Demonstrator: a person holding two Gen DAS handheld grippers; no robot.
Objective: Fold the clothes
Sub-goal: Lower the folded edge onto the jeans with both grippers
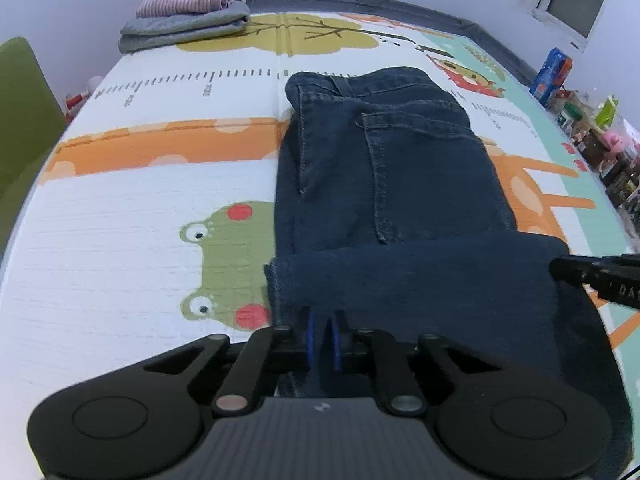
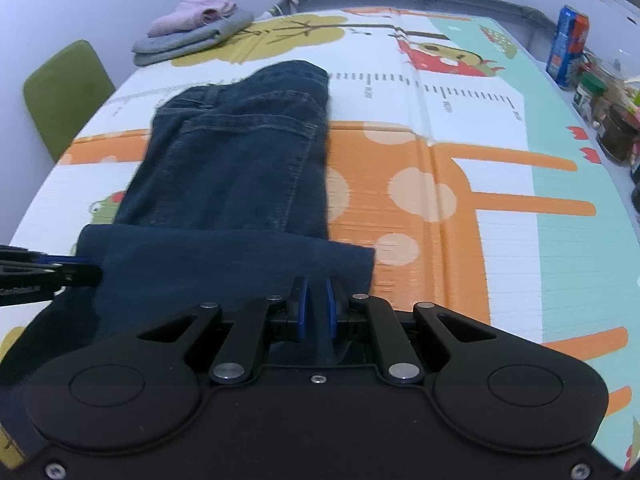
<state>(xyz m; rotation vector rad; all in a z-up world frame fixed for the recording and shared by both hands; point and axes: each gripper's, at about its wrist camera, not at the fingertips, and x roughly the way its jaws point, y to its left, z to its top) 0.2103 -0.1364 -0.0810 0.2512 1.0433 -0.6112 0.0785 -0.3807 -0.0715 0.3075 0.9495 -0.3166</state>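
Note:
Dark blue jeans [image 1: 392,168] lie lengthwise on the cartoon play mat [image 1: 140,220], waistband at the far end. Their near leg part [image 1: 400,276] is doubled back over the rest. My left gripper [image 1: 323,316] is shut on the left side of that near fold, with denim between its blue pads. In the right wrist view, my right gripper [image 2: 316,284] pinches the right side of the same fold of the jeans [image 2: 240,160]. Each gripper shows in the other's view: the right gripper [image 1: 554,270] at the fold's right edge, the left gripper [image 2: 98,276] at its left edge.
A stack of folded grey and pink clothes [image 1: 188,20] sits at the mat's far left corner. A green chair [image 2: 64,88] stands off the left side. A blue can [image 2: 568,44] and jars [image 2: 616,132] crowd the right edge.

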